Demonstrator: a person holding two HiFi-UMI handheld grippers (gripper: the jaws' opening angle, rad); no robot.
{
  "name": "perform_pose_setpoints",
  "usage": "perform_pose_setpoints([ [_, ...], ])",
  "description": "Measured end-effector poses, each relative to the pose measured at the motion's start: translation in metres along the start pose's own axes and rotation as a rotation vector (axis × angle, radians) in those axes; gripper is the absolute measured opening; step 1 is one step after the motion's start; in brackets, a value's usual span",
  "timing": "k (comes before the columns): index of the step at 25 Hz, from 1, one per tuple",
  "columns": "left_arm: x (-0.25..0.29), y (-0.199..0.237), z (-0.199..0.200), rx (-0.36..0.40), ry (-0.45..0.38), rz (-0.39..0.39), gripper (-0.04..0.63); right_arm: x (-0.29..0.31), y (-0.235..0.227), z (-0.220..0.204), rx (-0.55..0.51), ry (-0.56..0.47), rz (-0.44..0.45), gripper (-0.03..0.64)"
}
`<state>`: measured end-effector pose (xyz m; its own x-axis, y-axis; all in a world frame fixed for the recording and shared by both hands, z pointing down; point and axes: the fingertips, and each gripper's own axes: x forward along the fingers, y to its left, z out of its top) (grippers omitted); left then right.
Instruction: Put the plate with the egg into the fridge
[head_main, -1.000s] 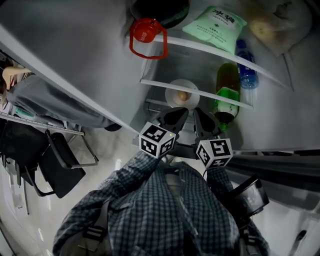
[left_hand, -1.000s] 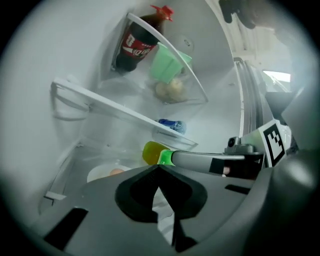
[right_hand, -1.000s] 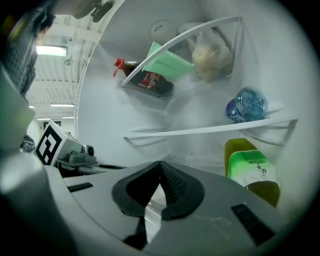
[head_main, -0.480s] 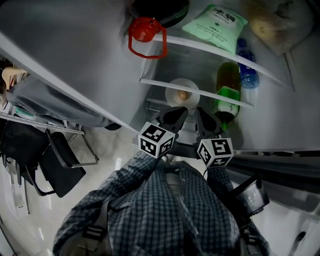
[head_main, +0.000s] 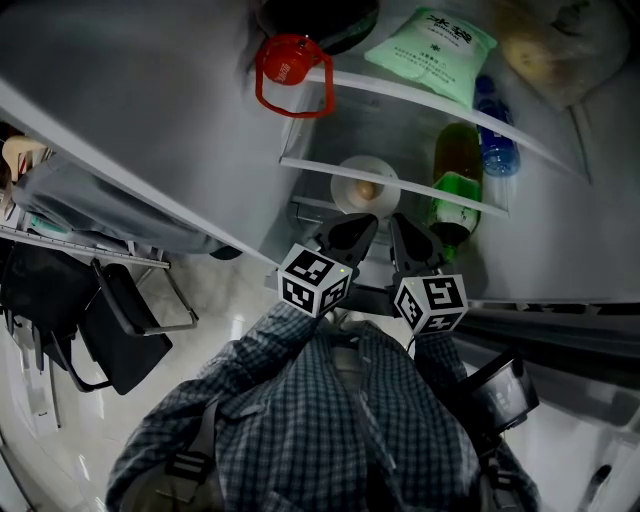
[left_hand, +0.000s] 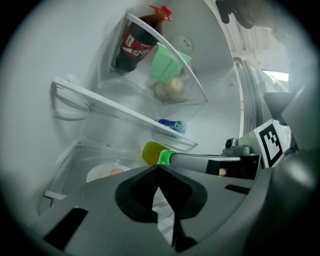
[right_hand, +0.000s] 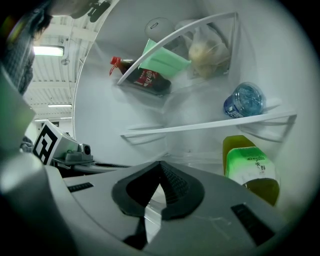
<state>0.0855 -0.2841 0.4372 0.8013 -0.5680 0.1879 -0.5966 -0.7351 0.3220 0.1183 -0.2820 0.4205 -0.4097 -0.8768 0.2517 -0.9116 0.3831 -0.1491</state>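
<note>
A white plate with a brown egg on it rests on a lower shelf inside the open fridge. The left gripper view shows the plate and egg just beyond the jaws, partly hidden by them. My left gripper hangs just in front of the plate, shut, with nothing between its jaws. My right gripper is beside it, a little right of the plate, also shut and empty. Neither gripper touches the plate.
A green-labelled bottle lies right of the plate. The shelf above holds a blue bottle. The top shelf carries a red-capped cola bottle, a green packet and a bag of food. Glass shelf edges cross above the plate.
</note>
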Motion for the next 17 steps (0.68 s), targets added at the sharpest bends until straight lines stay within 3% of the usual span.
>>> perform_pose_setpoints([
  [17, 0.0008, 0.0008, 0.0029, -0.004, -0.010, -0.001, 0.008, 0.0050, 0.0065, -0.0048, 0.001, 0.016, 0.027, 0.006],
])
